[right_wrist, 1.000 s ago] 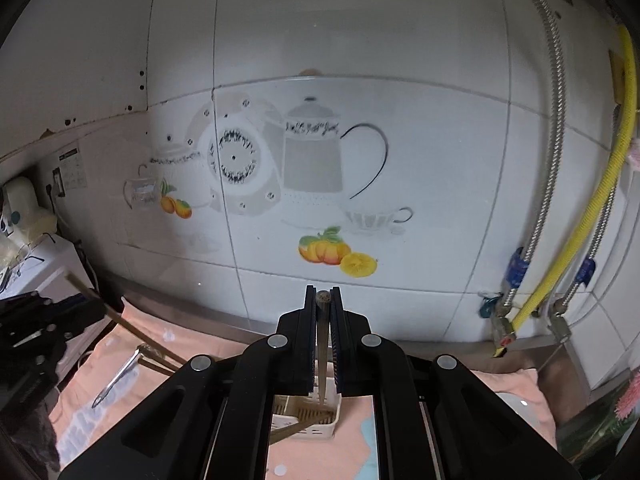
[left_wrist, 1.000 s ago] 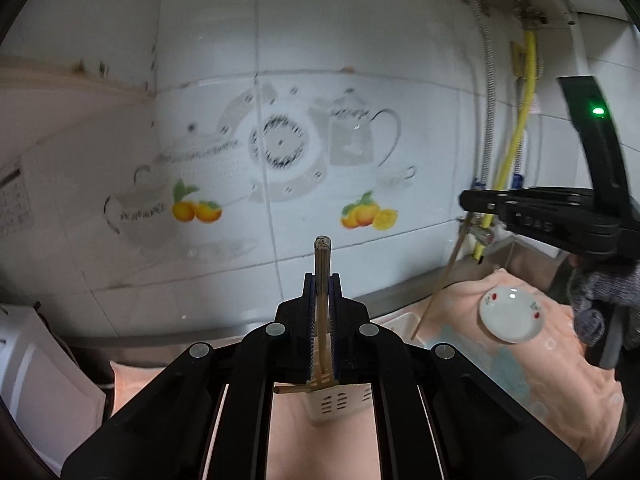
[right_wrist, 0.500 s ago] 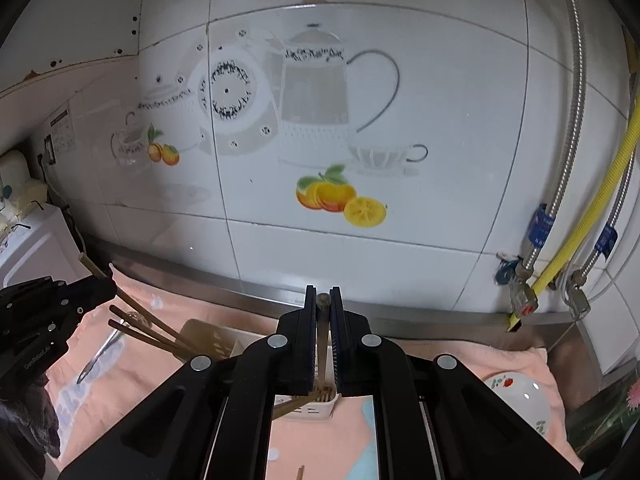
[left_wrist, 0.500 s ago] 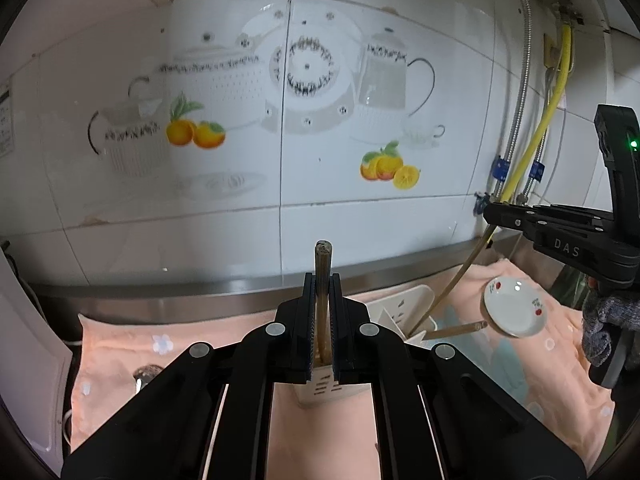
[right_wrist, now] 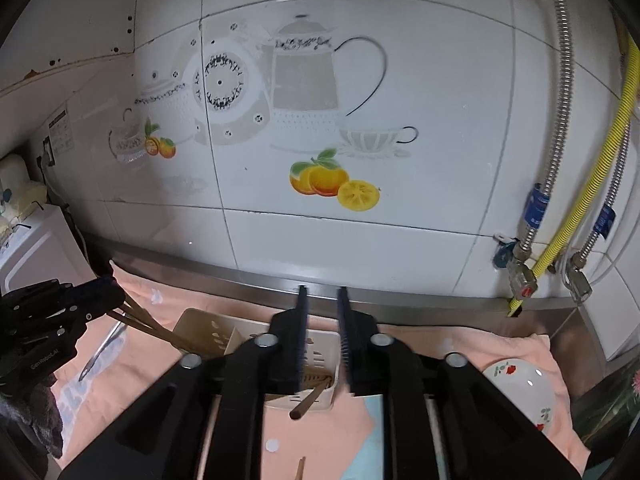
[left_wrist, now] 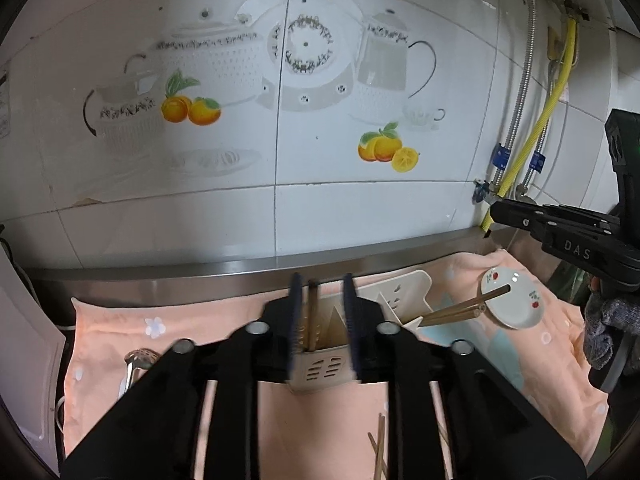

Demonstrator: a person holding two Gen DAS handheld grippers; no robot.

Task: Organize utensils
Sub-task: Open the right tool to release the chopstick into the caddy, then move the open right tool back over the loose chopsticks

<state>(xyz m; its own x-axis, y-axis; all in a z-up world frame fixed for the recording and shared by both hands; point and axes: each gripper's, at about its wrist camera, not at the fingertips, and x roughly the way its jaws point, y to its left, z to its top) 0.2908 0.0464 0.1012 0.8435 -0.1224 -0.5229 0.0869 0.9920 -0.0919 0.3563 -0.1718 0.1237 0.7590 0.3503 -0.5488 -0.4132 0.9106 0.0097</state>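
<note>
The holder [left_wrist: 320,364], a slotted cream plastic caddy, sits at lower centre of the left view on the peach cloth [left_wrist: 112,336]. Slim brown chopsticks [left_wrist: 310,320] lean in its compartments; more [left_wrist: 460,310] jut toward the plate [left_wrist: 516,300]. The left gripper [left_wrist: 320,324] stands wide open straddling the holder, gripping nothing, likely just released. The right gripper [right_wrist: 322,336] is likewise open and empty above a chopstick [right_wrist: 310,398]. Loose sticks [left_wrist: 378,448] lie on the cloth, a metal spoon [left_wrist: 134,364] at left.
</note>
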